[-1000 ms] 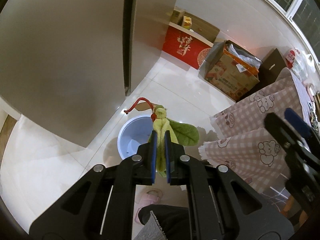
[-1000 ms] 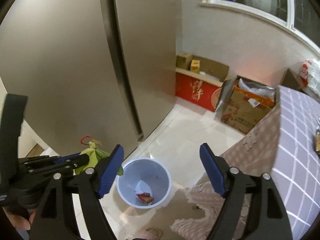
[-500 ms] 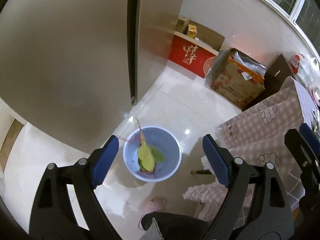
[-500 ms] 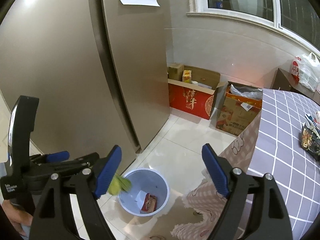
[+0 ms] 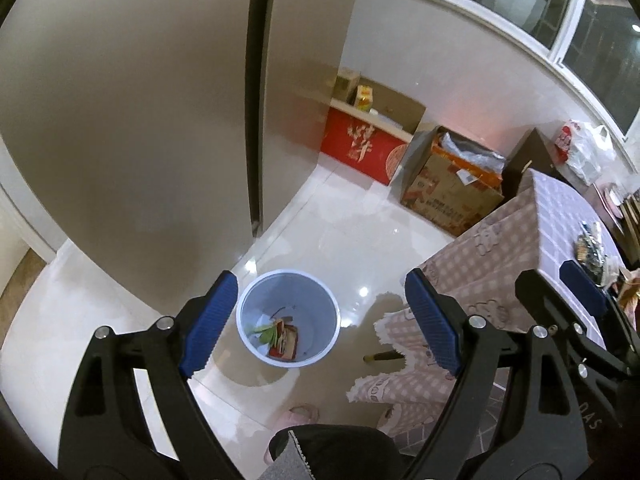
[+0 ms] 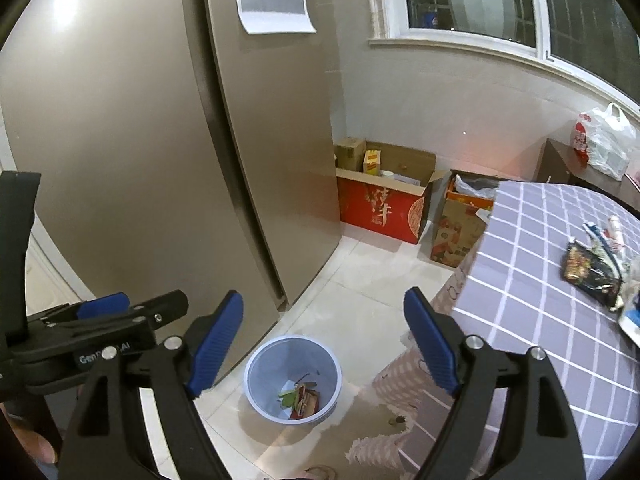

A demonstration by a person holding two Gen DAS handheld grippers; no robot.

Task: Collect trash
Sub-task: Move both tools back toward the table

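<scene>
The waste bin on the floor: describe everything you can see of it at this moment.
The waste bin is a small round pail, pale blue and plastic-looking, with a lighter rim and no lid. It stands upright on the glossy white tiled floor, between the tall beige refrigerator and the hanging edge of the checked tablecloth, touching neither. Inside lie a green leafy scrap, a red wrapper and some white paper. Both grippers hang open above it, touching nothing.

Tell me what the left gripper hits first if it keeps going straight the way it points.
Likely the blue trash bin on the floor: it sits between the open left gripper fingers with nothing in front, though depth is uncertain.
</scene>
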